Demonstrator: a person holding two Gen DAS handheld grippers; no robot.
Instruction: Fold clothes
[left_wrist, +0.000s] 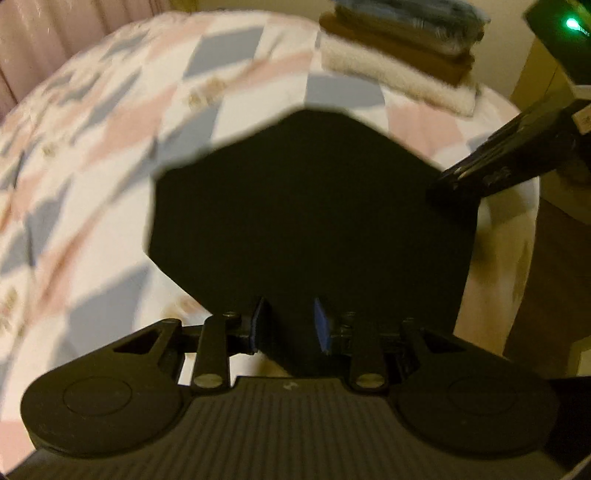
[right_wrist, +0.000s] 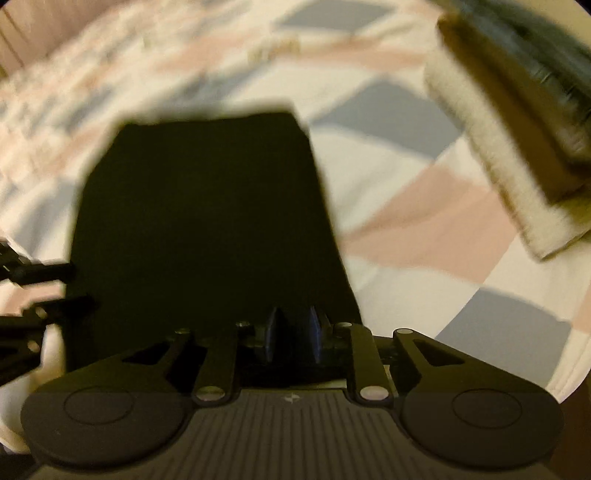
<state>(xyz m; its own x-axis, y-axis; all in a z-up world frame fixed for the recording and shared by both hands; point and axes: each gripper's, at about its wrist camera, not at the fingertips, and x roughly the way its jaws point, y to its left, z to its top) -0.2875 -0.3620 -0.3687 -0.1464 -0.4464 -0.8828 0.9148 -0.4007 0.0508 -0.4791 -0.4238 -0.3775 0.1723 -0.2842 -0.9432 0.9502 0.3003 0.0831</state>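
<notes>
1. Both grippers hold one black garment (left_wrist: 306, 221) by its near edge, lifted over the bed (left_wrist: 110, 129). Judgement: holding it at two points keeps the folded panel flat and taut so it can be carried or laid down square.
2. Left gripper (left_wrist: 291, 325): blue pads (left_wrist: 322, 325) narrowly apart, clamped on a tab of the black cloth that runs between them. The garment spreads straight ahead of it.
3. Right gripper (right_wrist: 293, 332): pads (right_wrist: 314, 332) almost together, with dark cloth pinched between them. The garment extends ahead and to its left.
4. The right gripper's body shows at the upper right of the left wrist view, beside the garment's right edge; whether it touches there is unclear.
5. A stack of folded clothes (left_wrist: 402, 55) lies ahead and to the right of both grippers, well apart from the garment. Judgement: likely destination.
6. Both views are blurred; fine creases cannot be read.
</notes>
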